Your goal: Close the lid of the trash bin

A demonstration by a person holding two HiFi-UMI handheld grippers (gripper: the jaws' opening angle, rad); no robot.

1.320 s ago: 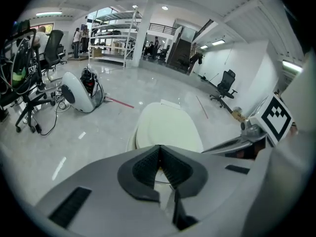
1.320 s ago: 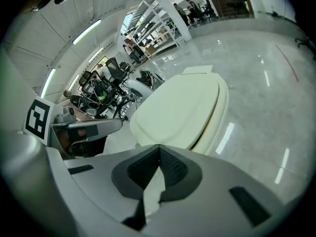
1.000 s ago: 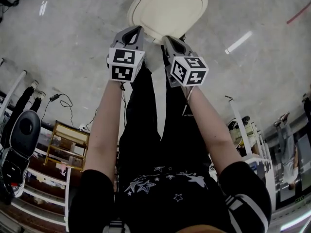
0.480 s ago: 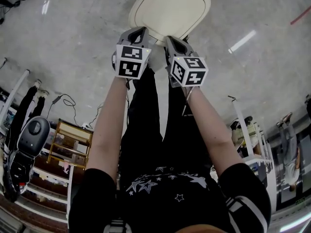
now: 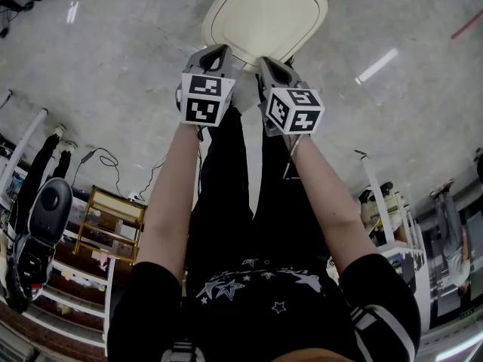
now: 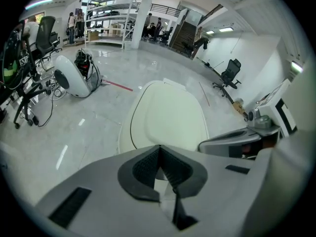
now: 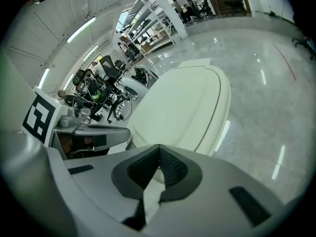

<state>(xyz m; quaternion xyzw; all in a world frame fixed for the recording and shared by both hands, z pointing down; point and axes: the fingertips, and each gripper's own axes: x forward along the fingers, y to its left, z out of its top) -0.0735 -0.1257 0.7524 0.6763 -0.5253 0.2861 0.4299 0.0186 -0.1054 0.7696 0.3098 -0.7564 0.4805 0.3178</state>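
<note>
The trash bin's cream lid (image 5: 264, 13) lies flat over the bin on the grey floor, just ahead of the person's legs. Both grippers hover side by side at its near edge. My left gripper (image 5: 217, 50) is shut with nothing between its pads, and the lid (image 6: 170, 117) fills the view beyond its tips (image 6: 159, 147). My right gripper (image 5: 269, 60) is also shut and empty, pointing over the lid (image 7: 185, 110) past its tips (image 7: 159, 146). Whether either tip touches the lid I cannot tell.
A yellow shelf cart (image 5: 106, 217), a black chair (image 5: 41, 202) and a floor cable (image 5: 98, 157) sit to the left. A white pod-shaped machine (image 6: 71, 75) and office chairs (image 6: 229, 73) stand beyond the bin. A red line (image 5: 464, 21) marks the floor.
My left gripper has shifted a little to the right and toward the lid's edge, closer to the right gripper. The right gripper and the lid have stayed put.
</note>
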